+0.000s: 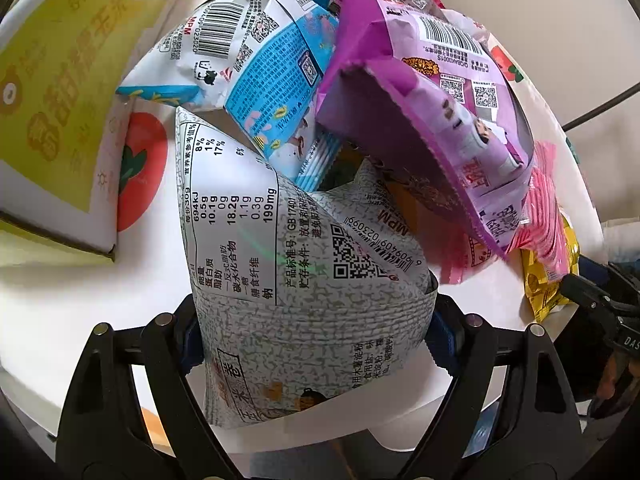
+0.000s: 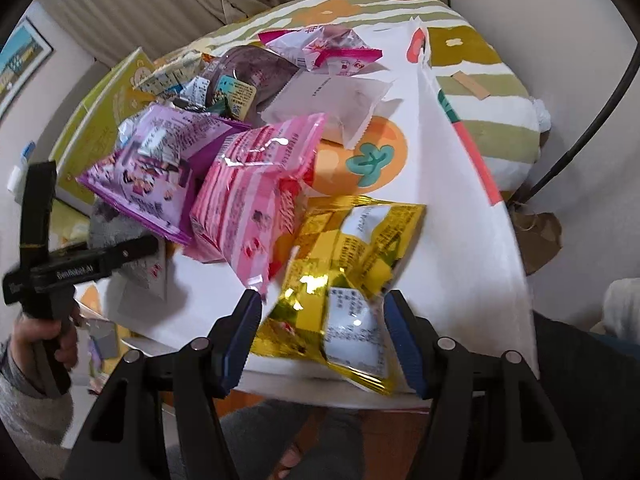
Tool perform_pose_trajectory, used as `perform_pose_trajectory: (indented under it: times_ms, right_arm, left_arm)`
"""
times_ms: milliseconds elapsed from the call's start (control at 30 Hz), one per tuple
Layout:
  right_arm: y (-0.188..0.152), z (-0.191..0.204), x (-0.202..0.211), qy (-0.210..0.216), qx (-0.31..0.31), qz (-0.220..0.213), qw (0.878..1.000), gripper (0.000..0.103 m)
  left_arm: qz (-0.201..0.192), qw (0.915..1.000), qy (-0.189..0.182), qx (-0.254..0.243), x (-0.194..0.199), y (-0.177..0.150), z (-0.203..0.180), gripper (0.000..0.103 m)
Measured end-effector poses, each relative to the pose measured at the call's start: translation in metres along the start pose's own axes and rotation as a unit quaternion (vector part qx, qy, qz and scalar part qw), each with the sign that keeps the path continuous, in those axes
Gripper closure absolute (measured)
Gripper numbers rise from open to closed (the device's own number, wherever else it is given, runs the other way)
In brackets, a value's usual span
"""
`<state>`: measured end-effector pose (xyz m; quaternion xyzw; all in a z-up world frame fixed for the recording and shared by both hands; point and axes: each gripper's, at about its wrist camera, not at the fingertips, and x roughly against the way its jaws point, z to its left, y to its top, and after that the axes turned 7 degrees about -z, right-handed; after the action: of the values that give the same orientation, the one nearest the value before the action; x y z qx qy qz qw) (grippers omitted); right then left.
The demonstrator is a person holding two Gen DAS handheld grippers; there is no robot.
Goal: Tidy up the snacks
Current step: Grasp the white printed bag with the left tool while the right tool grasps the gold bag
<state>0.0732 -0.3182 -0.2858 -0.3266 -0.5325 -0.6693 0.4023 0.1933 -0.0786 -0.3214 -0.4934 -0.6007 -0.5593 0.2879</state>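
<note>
My left gripper (image 1: 316,332) is shut on a grey speckled snack bag (image 1: 280,264) and holds it upright in front of the pile. Behind it lie a blue and white bag (image 1: 256,64), a purple bag (image 1: 436,112) and a pink striped bag (image 1: 540,216). My right gripper (image 2: 324,336) is open, with its fingers on either side of a gold and yellow bag (image 2: 352,264) that lies at the table's near edge. The pink striped bag (image 2: 256,188) and the purple bag (image 2: 156,164) lie just beyond it. The left gripper's body (image 2: 60,264) shows at the left of the right wrist view.
A yellow-green cardboard box (image 1: 60,92) stands at the left of the round white table (image 1: 52,300). More bags, white (image 2: 332,100) and pink-white (image 2: 324,48), lie further back. A patterned sofa cushion (image 2: 472,60) is behind the table, and a black cable (image 2: 592,120) runs at the right.
</note>
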Motion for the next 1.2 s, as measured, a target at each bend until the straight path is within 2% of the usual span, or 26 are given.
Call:
perform_pose_trajectory:
  times_ms: [100,200,433,467,533,567,867,1200]
  right_arm:
    - [0.001,-0.002,0.006,-0.016,0.008,-0.001,1.000,0.044]
    - [0.002,-0.006,0.003,-0.014,-0.007,0.004,1.000,0.044]
    - [0.009,0.006,-0.023,-0.048,0.003,0.020,0.999,0.044]
    - [0.009,0.008,-0.028,-0.051,0.008,0.021,0.998,0.049]
    - [0.009,0.010,-0.031,-0.050,0.009,0.018,0.999,0.050]
    - [0.010,0.009,-0.031,-0.047,0.005,0.015,0.999,0.054]
    - [0.015,0.004,-0.012,-0.049,0.000,-0.013,0.999,0.057]
    - [0.022,0.012,0.029,-0.048,0.018,-0.059,0.997,0.059]
  left_arm:
    - [0.000,1.0000,0.000,0.000,0.000,0.001,0.000,0.019]
    - [0.000,1.0000,0.000,-0.002,0.000,0.001,-0.001,0.019]
    - [-0.001,1.0000,-0.002,-0.004,0.000,0.001,-0.002,0.019]
    - [-0.002,1.0000,-0.002,-0.003,0.000,0.000,-0.001,0.020]
    - [-0.003,1.0000,-0.003,-0.002,0.001,-0.001,-0.001,0.021]
    - [-0.003,1.0000,-0.003,-0.001,0.001,-0.001,-0.001,0.022]
    - [-0.009,0.9997,0.010,0.023,0.022,-0.008,0.008,0.025]
    - [-0.051,0.9965,0.025,0.061,0.083,-0.028,0.006,0.025]
